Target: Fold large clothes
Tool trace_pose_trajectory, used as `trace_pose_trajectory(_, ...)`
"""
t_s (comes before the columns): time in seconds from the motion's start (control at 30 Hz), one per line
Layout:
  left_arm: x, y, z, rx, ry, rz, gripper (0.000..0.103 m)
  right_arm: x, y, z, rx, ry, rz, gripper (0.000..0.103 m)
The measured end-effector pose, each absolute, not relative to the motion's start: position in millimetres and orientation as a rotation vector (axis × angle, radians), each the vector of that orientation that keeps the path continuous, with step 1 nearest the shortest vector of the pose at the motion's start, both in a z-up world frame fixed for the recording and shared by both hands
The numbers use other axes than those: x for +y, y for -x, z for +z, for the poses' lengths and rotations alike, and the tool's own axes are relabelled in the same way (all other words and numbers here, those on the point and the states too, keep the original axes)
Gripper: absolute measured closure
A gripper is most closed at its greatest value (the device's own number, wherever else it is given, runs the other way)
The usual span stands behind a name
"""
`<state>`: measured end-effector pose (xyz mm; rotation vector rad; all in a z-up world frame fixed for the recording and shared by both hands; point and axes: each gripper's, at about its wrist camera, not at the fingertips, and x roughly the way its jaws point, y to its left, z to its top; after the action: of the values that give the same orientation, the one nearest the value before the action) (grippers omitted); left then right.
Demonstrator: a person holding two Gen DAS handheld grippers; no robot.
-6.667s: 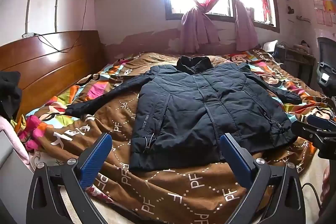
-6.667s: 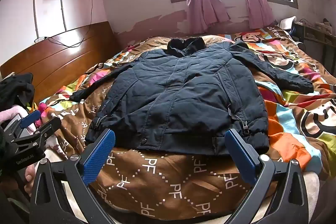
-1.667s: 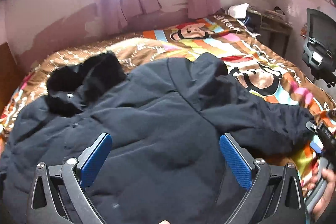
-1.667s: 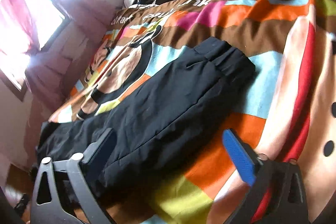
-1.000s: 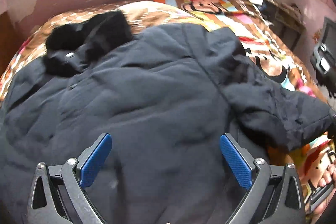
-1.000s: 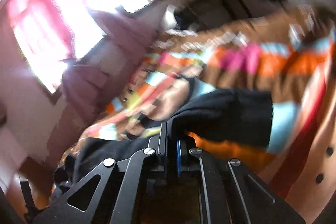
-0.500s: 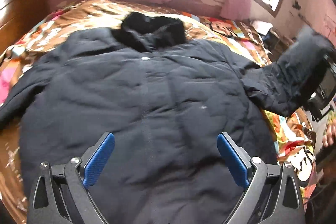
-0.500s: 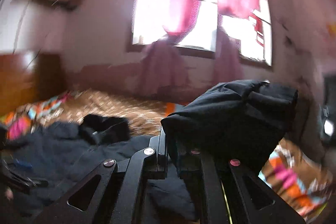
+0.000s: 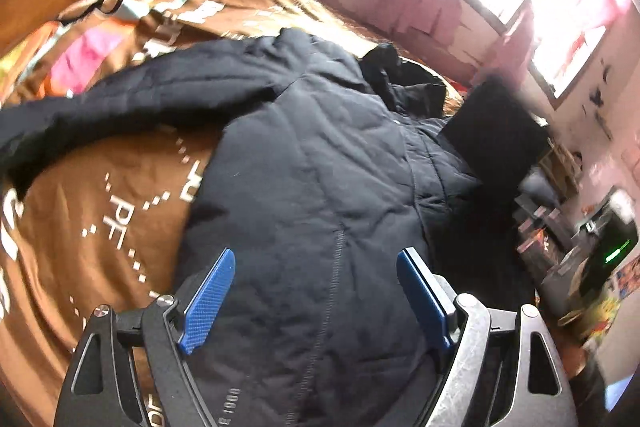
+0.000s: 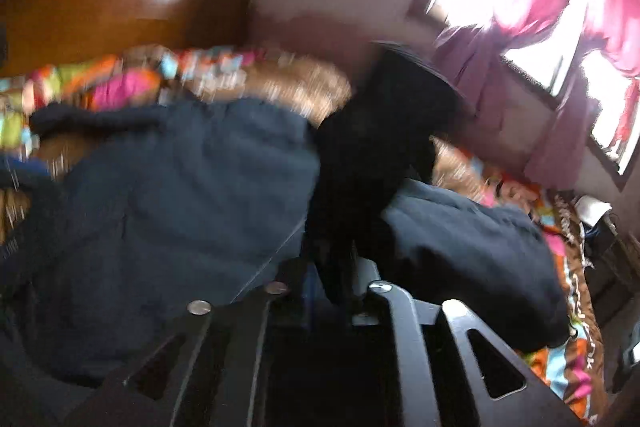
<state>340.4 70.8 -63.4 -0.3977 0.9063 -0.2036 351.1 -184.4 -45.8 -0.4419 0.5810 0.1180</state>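
jacket [image 9: 320, 187] sleeve [image 10: 372, 155] pinched in right gripper [image 10: 332, 291] — left gripper [image 9: 316, 291] spread.

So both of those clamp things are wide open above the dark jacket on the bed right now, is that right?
Only the left gripper is open above the jacket. The right gripper is shut on the jacket's sleeve, as the right wrist view shows.

right gripper [image 10: 332, 291] | sleeve [image 10: 376, 147] lifted off bedspread, carried over jacket [image 10: 180, 211]
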Motion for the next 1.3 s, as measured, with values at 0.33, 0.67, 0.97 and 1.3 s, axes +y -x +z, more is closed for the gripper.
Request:
trace_pose_trajectory(0.33,33,-382,-85,0.920,0.445,-0.371,0.022,-191,-288,-85,0.685,0.453,0.128,0.028)
trace_pose_trajectory(0.67,-21,-412,-110,1.087,0.687,-0.478,0.022,-284,-241,-69,0.673,0.190,0.023,0.027)
trace_pose_trajectory(0.97,1,-431,-131,1.107,0.905,-0.270,0.095,-320,-243,-75,0.658,0.145,-0.110,0.027)
trace_pose_trajectory(1.3,20,-406,-31,0.714,0.498,-0.105,0.098,-338,-289,-32,0.492,0.102,-0.129,0.020)
